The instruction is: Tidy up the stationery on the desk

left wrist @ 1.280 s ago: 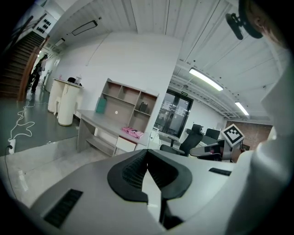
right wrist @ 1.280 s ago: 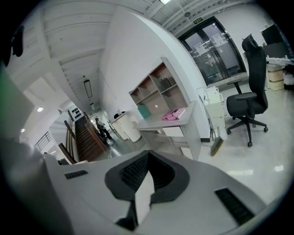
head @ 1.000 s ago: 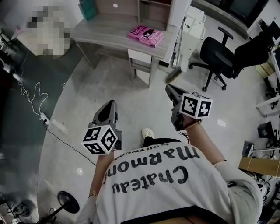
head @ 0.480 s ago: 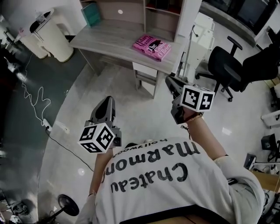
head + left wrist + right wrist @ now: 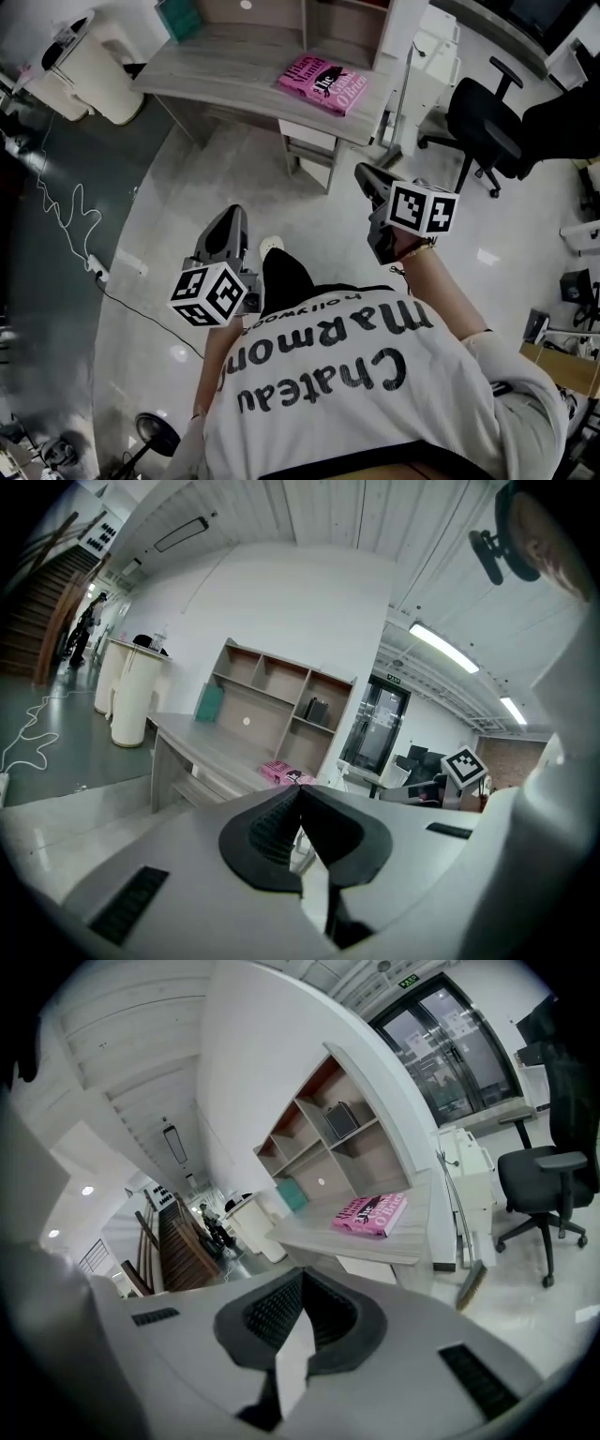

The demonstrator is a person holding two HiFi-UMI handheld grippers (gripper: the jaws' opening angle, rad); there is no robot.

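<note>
A grey wooden desk (image 5: 242, 62) with an open shelf unit on it stands ahead of me. A pink book (image 5: 324, 82) lies flat on its right end, also in the left gripper view (image 5: 279, 772) and the right gripper view (image 5: 371, 1214). A teal item (image 5: 176, 17) leans at the back left of the desk. My left gripper (image 5: 232, 218) and right gripper (image 5: 367, 178) are held over the floor, short of the desk. In both gripper views the jaws meet tip to tip, left gripper (image 5: 298, 794) and right gripper (image 5: 300, 1281), with nothing between them.
A black office chair (image 5: 483, 120) stands right of the desk, and a broom (image 5: 472, 1284) leans by the desk's right end. A white cylindrical bin (image 5: 89, 66) stands to the desk's left. A white cable (image 5: 58, 208) trails over the floor at left. A staircase (image 5: 178, 1246) rises far off.
I have walked closer to the desk; it and the pink book look larger in both gripper views. Both grippers stay shut and held out in front.
</note>
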